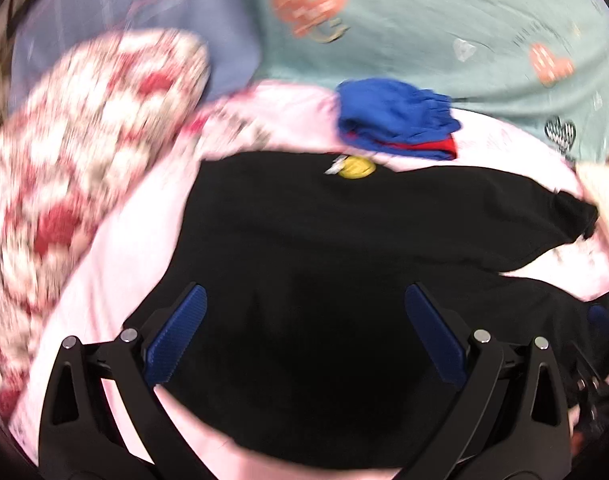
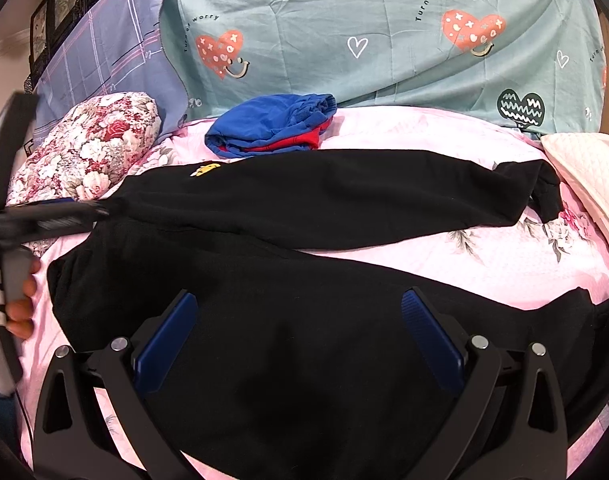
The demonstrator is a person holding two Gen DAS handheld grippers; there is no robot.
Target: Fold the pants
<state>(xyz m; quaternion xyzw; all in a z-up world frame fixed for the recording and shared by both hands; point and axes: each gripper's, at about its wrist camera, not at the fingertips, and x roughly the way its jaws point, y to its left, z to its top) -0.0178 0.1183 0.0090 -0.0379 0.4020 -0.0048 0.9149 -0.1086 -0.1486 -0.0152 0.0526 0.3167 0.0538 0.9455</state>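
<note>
Both tools hang over the black pants point(image 2: 304, 216) with nothing gripped: the right gripper point(image 2: 300, 336) has its blue pads spread wide over the near leg in the lower middle of its view, and the left gripper point(image 1: 304, 332) is just as wide apart over the black cloth, its picture smeared by motion. The sensible move, I reckon, is to close on an edge of the fabric, a hem or the waistband, rather than the flat middle, and to take both layers at once so that the legs lie one upon the other. The pants sprawl across the centre of the pink bedspread point(image 2: 504, 248), the two legs splayed and parted toward the right of the frame, a small yellow patch point(image 2: 205, 169) near the upper left of the garment. The cloth looks soft and thick, lightly rumpled. Above it, touching its edge, sits a folded blue and red garment point(image 2: 272, 128).
</note>
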